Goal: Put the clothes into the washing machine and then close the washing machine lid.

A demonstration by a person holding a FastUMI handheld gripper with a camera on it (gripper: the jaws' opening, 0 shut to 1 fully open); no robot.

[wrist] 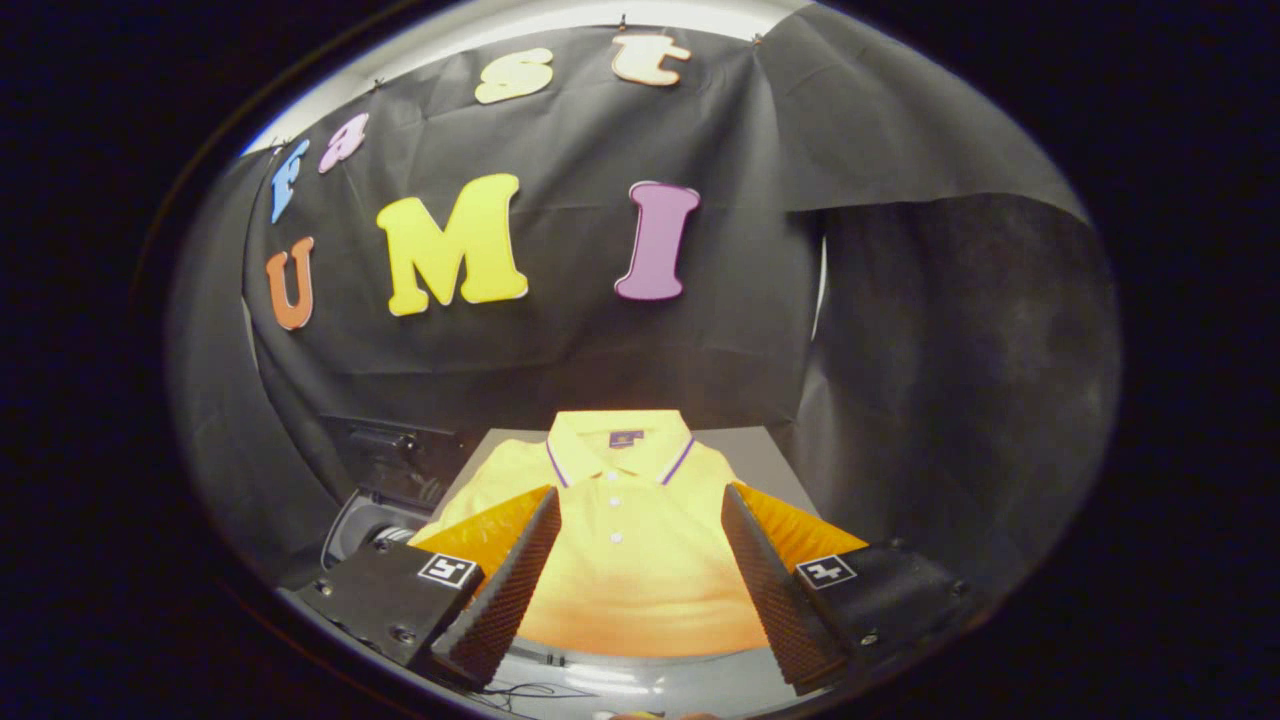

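Note:
A yellow polo shirt (625, 540) lies folded flat on a grey surface (755, 445), its collar with a dark stripe pointing away from me. My gripper (640, 500) hovers over the shirt, fingers spread wide, one finger (515, 575) to the left of the button row and the other to its right; nothing is held between them. Left of the shirt and lower down, the dark rounded opening of the washing machine (365, 525) shows, partly hidden by the left finger.
A dark panel with controls (395, 455) sits behind the machine opening. Black cloth walls close in at the back and on the right. A thin cable (530, 690) lies on the pale surface just below the shirt's hem.

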